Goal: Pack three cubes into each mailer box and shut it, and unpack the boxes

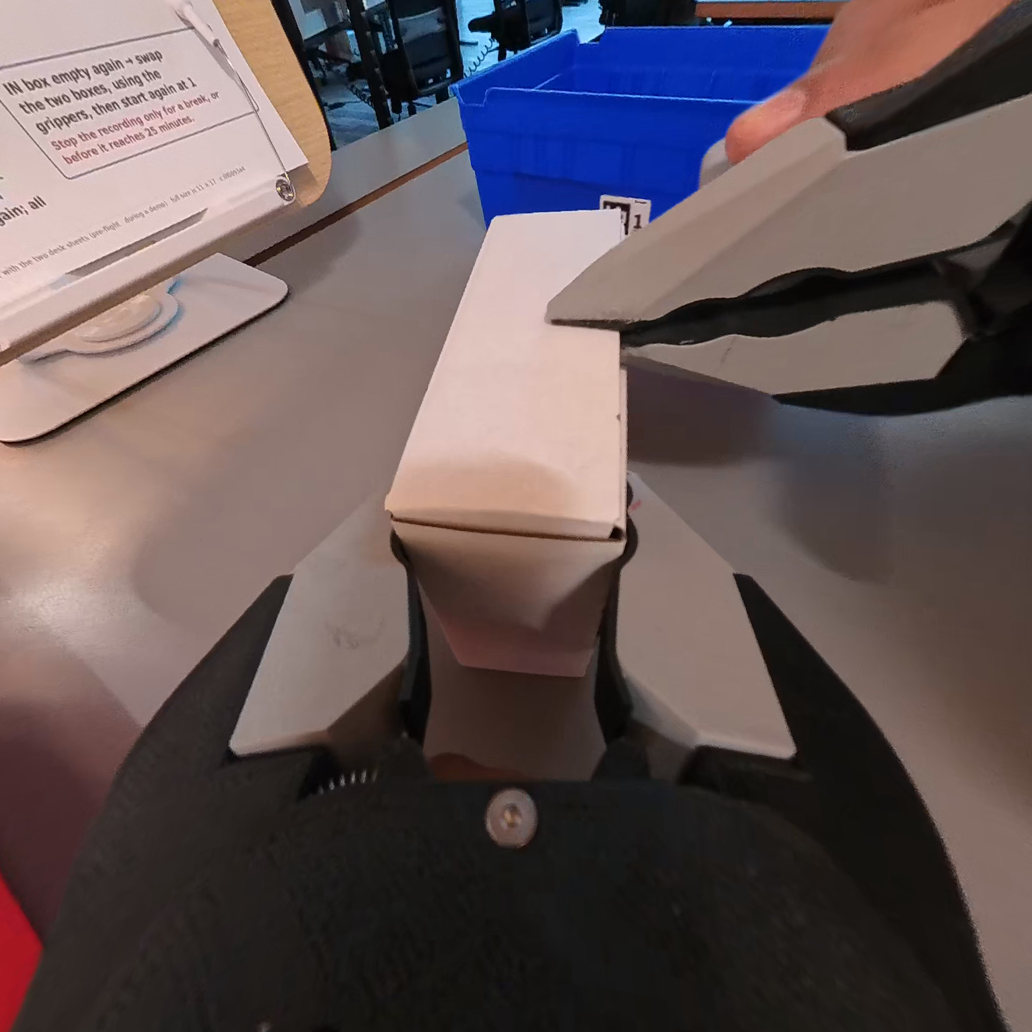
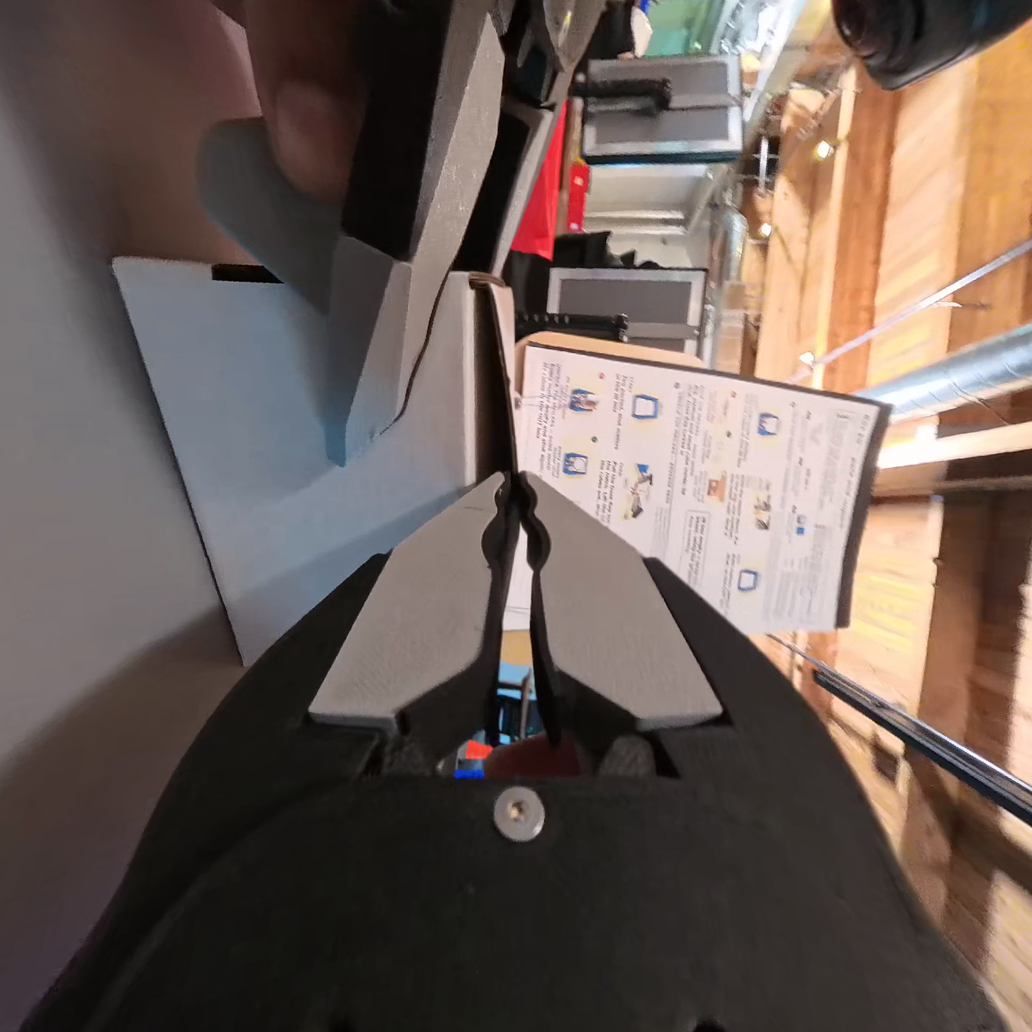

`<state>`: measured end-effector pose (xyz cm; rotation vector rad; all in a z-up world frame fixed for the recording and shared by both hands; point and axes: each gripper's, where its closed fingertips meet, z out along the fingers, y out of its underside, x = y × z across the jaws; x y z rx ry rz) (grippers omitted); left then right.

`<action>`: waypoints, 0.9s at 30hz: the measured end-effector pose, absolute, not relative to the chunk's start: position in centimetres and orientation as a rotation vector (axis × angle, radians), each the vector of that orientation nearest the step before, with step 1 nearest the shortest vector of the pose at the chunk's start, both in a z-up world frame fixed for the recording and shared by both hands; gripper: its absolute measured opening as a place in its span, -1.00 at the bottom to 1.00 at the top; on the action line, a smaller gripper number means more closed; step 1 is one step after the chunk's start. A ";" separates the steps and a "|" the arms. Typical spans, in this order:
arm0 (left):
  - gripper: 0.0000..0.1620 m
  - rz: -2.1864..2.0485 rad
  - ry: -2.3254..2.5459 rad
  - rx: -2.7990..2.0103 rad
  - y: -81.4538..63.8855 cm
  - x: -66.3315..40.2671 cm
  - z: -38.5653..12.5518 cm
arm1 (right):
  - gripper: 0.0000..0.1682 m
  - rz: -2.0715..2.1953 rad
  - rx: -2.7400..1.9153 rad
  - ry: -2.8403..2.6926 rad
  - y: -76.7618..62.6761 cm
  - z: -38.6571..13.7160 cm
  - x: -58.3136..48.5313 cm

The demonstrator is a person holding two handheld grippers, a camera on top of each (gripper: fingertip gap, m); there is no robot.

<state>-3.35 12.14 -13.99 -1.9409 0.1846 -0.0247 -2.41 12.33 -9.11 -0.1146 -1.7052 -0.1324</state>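
A white mailer box [image 1: 519, 391] lies lengthwise on the grey table [image 1: 251, 447], its lid down. My left gripper [image 1: 511, 558] is shut on the box's near end, one finger on each side. My right gripper [image 1: 592, 329] comes in from the right, with a hand behind it. It is shut on the lid's right edge, about halfway along the box. In the right wrist view the right gripper [image 2: 514, 483] pinches the thin cardboard edge of the lid [image 2: 498, 357]. There the box's side [image 2: 251, 419] and the left gripper's finger [image 2: 374, 346] also show. No cubes are in view.
A blue plastic bin [image 1: 586, 128] stands just behind the box's far end. An instruction sheet on a white stand [image 1: 111, 111] is at the left; it also shows in the right wrist view [image 2: 698, 491]. Something red [image 1: 11, 921] is at the near left edge. The tips of one gripper are about 5 centimetres away from the tips of the other.
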 end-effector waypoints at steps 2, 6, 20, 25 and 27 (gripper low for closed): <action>-0.14 0.002 0.196 -1.937 12.2 -3.4 -13.9 | -1.00 -0.151 -0.124 -1.666 12.4 -9.0 -2.3; -0.14 0.020 0.207 -1.933 12.2 -3.4 -13.9 | -1.00 -0.085 -0.181 -1.826 12.4 -9.4 -2.3; -0.12 0.080 0.275 -1.903 12.3 -2.7 -13.7 | -0.94 -0.061 -0.190 -2.122 12.8 -6.9 -2.5; -0.12 0.059 0.270 -1.898 12.2 -2.7 -13.7 | -0.67 -0.122 -0.209 -1.999 15.5 -7.7 -1.7; -0.12 0.054 0.279 -1.895 12.2 -2.6 -13.7 | -0.69 -0.124 -0.266 -1.972 17.5 -7.7 -1.1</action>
